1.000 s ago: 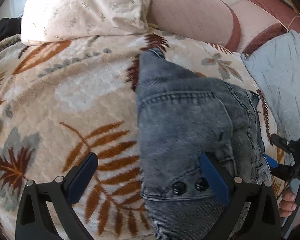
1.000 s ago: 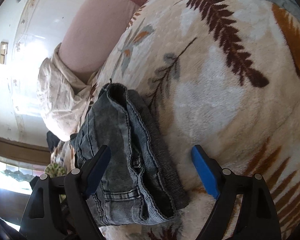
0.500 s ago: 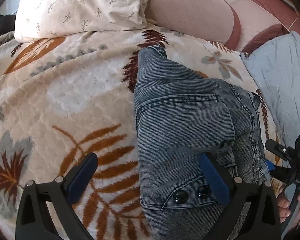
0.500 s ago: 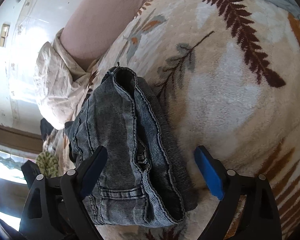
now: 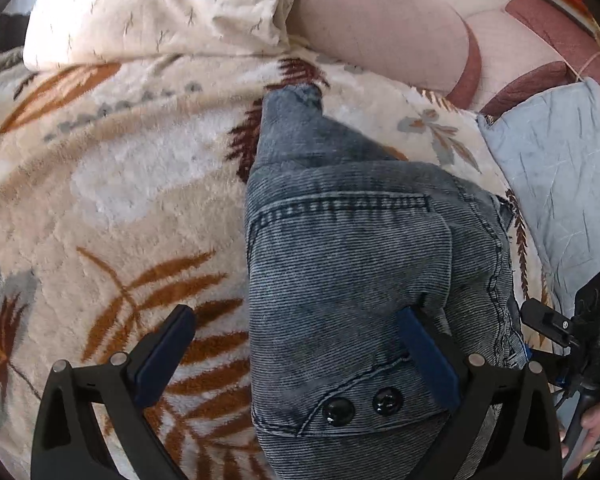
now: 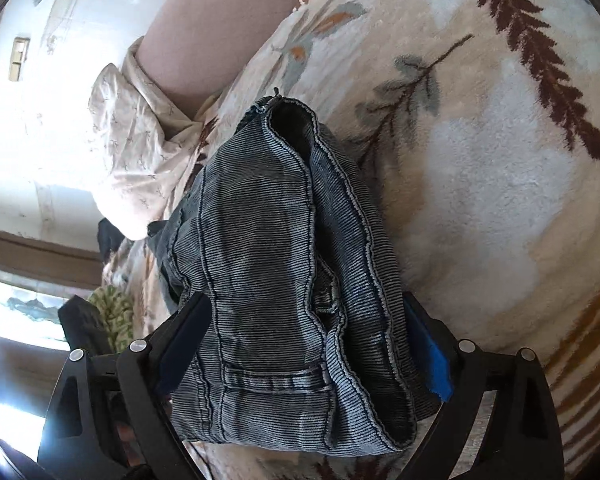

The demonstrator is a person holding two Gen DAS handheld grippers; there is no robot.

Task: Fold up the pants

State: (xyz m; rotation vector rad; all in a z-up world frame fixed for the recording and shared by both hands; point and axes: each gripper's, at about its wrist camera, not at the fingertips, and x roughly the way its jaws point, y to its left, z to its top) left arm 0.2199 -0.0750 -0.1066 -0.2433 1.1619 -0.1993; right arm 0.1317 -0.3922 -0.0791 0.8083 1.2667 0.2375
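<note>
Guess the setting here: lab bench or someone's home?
Most likely a home bedroom: the jeans lie on a plush leaf-print blanket, with a pillow and padded pink headboard behind.

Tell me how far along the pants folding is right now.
Mostly done: the jeans already lie as a compact folded bundle on the leaf-print blanket. In hand: the right claw straddles the bundle's end, fingers open either side; the left claw hangs open over its edge, gripping nothing. Left: the layers in the right wrist view look loose and uneven, so probably a final squaring or pressing flat.
</note>
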